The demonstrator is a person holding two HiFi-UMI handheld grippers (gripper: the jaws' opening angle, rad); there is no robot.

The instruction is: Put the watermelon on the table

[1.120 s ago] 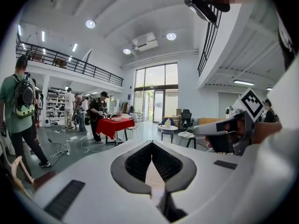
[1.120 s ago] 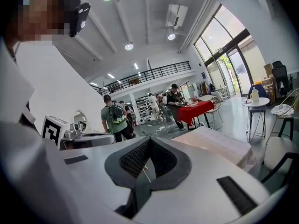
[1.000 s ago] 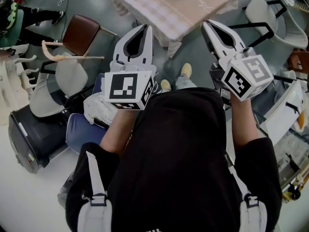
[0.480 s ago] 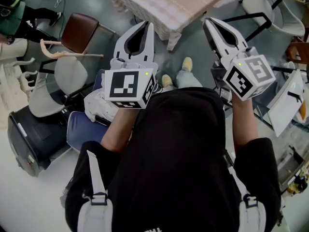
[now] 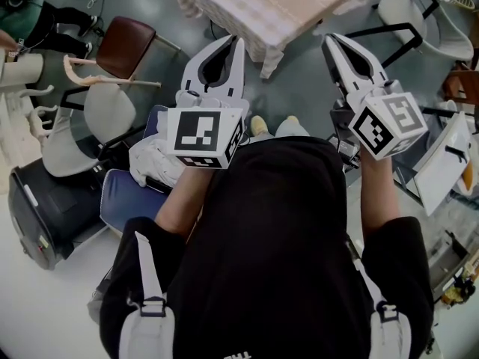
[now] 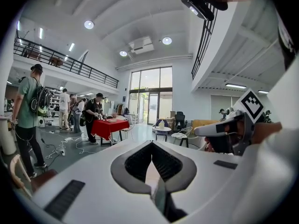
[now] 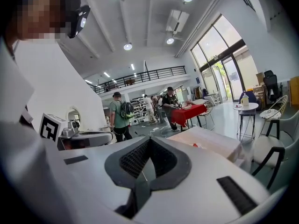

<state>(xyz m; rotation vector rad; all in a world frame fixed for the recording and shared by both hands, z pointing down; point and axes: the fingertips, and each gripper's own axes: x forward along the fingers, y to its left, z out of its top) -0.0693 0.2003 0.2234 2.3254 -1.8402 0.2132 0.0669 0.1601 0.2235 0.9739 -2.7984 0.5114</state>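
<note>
Two black-and-white square markers (image 5: pixel 198 134) ride the left gripper (image 5: pixel 236 42) and right gripper (image 5: pixel 329 40).

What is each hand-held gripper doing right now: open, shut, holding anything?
Left hand-held gripper: closed, jaws tip to tip, nothing between them.
Right hand-held gripper: closed, holding nothing.

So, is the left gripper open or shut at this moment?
Shut. In its own view the left gripper has its jaw tips touching, and nothing is held between them.
</note>
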